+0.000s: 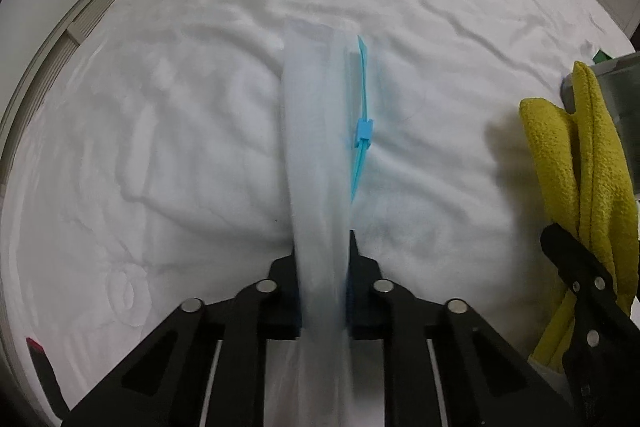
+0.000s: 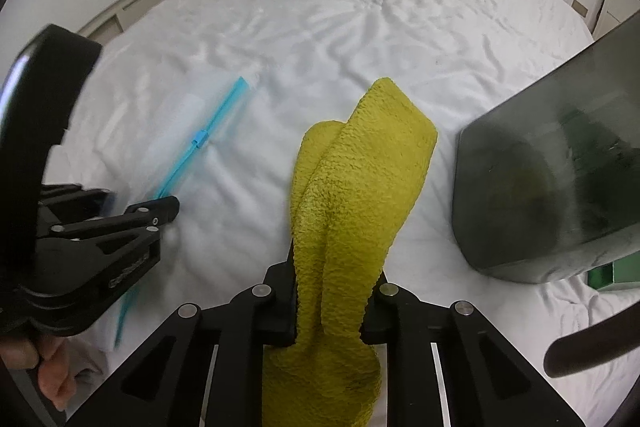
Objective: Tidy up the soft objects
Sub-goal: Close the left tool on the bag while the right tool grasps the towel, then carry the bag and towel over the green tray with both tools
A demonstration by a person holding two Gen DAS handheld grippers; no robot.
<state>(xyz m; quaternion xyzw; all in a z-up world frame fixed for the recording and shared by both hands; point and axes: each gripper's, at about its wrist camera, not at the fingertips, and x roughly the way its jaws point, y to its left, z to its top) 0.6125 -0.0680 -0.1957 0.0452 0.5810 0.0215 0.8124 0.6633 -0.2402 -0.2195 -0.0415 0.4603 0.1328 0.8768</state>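
Meanwhile left gripper (image 1: 322,267) fingers pinch a filmy zip bag (image 1: 316,147); right gripper (image 2: 334,279) fingers pinch a nubby yellow towel (image 2: 356,195).

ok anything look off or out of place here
Nothing looks spilled or damaged. The left gripper is clamped on a clear zip bag with a blue slider, and the right gripper holds a yellow towel above the wrinkled white bed sheet. A dark translucent bin sits to the right.
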